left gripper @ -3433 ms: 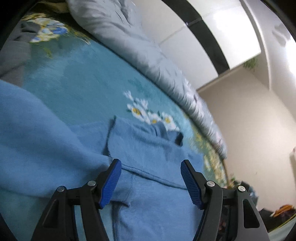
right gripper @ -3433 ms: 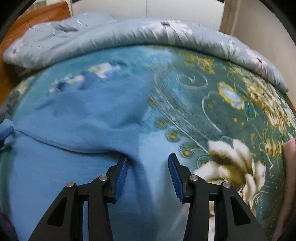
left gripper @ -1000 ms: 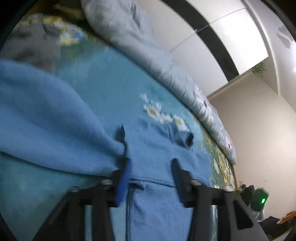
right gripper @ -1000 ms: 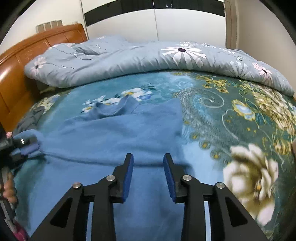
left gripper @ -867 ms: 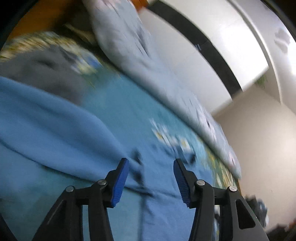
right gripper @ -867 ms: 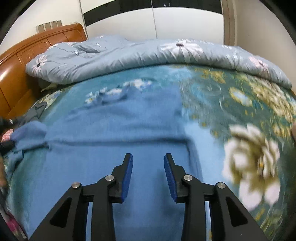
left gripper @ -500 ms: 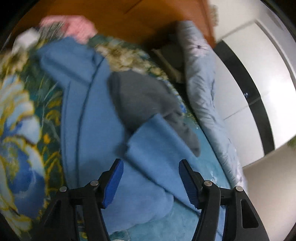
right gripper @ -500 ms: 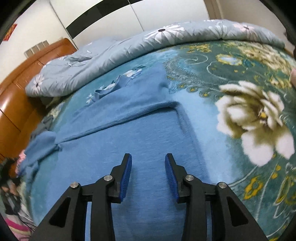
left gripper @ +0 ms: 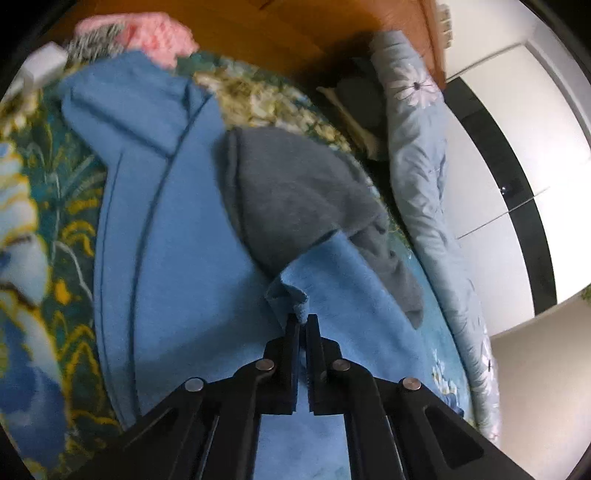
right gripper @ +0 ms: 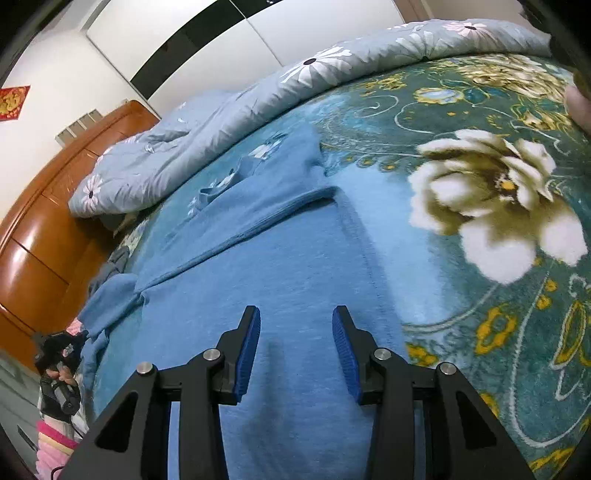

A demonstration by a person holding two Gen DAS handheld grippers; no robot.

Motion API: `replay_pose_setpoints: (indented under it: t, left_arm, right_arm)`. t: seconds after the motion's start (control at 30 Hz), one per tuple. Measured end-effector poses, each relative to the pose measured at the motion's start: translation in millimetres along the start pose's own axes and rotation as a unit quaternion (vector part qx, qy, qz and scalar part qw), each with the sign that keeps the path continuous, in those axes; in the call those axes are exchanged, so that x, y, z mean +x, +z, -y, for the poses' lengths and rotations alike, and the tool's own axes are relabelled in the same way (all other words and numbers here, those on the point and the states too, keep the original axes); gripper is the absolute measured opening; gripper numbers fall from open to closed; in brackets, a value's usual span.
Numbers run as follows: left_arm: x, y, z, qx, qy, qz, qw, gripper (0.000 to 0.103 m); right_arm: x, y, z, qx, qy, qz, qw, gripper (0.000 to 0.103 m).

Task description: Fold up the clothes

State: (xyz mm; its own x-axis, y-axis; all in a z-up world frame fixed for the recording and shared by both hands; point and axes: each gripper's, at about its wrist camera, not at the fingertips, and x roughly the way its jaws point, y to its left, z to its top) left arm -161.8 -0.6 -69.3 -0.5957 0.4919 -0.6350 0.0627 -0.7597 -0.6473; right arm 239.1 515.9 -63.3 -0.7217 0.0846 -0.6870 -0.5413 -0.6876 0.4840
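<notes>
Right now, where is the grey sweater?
In the left wrist view, the grey sweater lies on the blue garment, just beyond the left gripper, near the wooden headboard.

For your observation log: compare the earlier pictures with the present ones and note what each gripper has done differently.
The left gripper has swung toward the headboard side and closed on a raised corner of the blue sweater; half a second ago it was open. The right gripper stays open above the sweater, holding nothing. The grey garment has not moved.

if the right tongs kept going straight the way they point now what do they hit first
Most likely the blue sweater: the open right tongs hang over its flat body, aimed at the folded edge beyond. Depth is hard to judge through the fisheye, but nothing else lies in that line.
</notes>
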Motion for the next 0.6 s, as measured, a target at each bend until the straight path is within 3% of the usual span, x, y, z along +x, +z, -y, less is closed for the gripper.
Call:
replay_pose_setpoints:
  t: [0.17, 0.3, 0.4, 0.6]
  left_arm:
    - [-37, 2, 97, 0.111, -0.033, 0.048, 0.9921, 0.003]
    - [-60, -13, 204, 0.219, -0.093, 0.066, 0.969, 0.003]
    - [-57, -47, 272, 0.285, -0.147, 0.034, 0.9467, 0.003]
    - [-20, -138, 354, 0.363, -0.189, -0.051, 0.9111, 0.003]
  right_arm:
    - [0, -1, 8, 0.003, 0.014, 0.005, 1.0, 0.042]
    - [0, -2, 9, 0.004, 0.024, 0.008, 1.0, 0.042]
    - [-2, -2, 12, 0.007, 0.034, 0.009, 0.999, 0.042]
    - [-8, -2, 18, 0.01, 0.04, 0.011, 0.999, 0.042]
